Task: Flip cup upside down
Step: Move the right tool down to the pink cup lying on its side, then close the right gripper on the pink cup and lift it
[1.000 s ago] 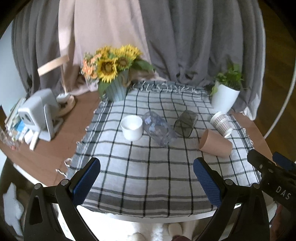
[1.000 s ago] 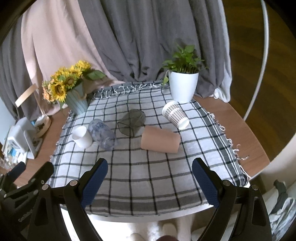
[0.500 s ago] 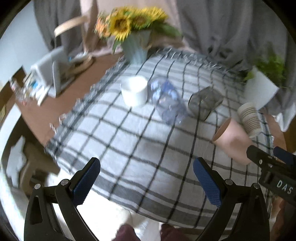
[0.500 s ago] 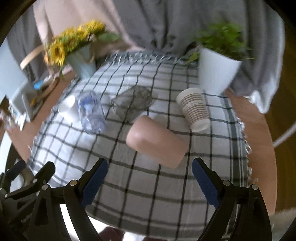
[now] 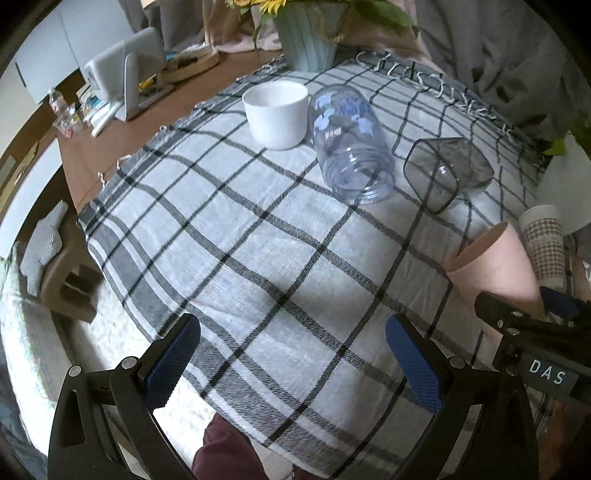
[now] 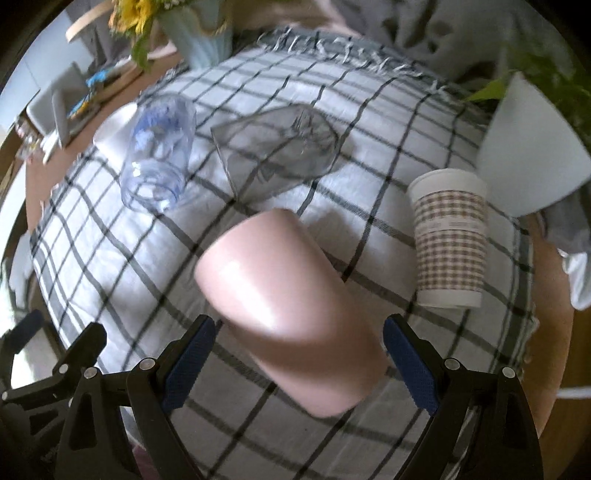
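Checked cloth (image 5: pixel 258 236) spread over a wooden tabletop (image 5: pixel 122 129), with five cups on it. The pink cup (image 6: pixel 284 306) lies on its side near the cloth's front-right edge, its closed base toward the middle of the cloth and its open mouth toward the front edge. The right gripper (image 6: pixel 299 362) is poised over it with fingers spread wide, one blue pad (image 6: pixel 188 362) on each side of the cup; whether either pad touches the wall cannot be judged from this close, slightly blurred view. The left gripper (image 5: pixel 291 362) hangs above the front edge of the cloth, fingers likewise wide apart and holding nothing.

Toward the right edge lies a brown-checked paper cup (image 6: pixel 448 240) on its side, just beside the pink cup but apart from it. Mid-cloth, a smoky angular glass (image 5: pixel 448 170) lies on its side next to a clear tumbler with blue print (image 5: pixel 351 144), also on its side. A white cup (image 5: pixel 277 109) stands upright toward the back-left, just beside the tumbler. At the back edge stands a pale green vase of sunflowers (image 5: pixel 306 33); at the back-right corner, a white plant pot (image 6: pixel 532 147).
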Available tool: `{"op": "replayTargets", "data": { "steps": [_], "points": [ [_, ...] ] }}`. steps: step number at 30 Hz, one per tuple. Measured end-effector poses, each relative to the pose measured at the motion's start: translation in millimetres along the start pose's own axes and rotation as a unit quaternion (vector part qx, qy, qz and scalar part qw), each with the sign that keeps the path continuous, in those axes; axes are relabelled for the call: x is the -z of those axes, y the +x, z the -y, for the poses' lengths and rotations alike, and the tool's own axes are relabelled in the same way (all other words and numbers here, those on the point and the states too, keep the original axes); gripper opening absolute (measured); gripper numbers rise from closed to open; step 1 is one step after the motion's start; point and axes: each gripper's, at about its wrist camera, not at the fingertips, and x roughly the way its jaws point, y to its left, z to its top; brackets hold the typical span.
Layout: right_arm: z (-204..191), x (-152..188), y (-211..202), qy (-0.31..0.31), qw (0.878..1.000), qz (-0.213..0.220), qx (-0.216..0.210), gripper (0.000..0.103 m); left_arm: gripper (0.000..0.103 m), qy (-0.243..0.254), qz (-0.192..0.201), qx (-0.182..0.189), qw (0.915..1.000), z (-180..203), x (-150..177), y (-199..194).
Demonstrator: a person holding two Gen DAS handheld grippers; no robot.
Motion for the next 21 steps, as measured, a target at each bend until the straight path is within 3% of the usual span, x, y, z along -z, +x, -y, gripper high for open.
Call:
{"op": "replayTargets", "data": {
  "steps": [9, 21],
  "points": [
    [1, -8, 26, -0.032, 0.999, -0.013, -0.032, 0.092, 0.102, -0.012, -0.010, -0.018, 0.9997, 7, 1, 15],
    [6, -12, 41, 0.004, 0.998, -0.011, -0.062, 0.081, 0.102, 0.006, -0.003, -0.021, 0.9998, -1, -11, 19]
  ]
}}
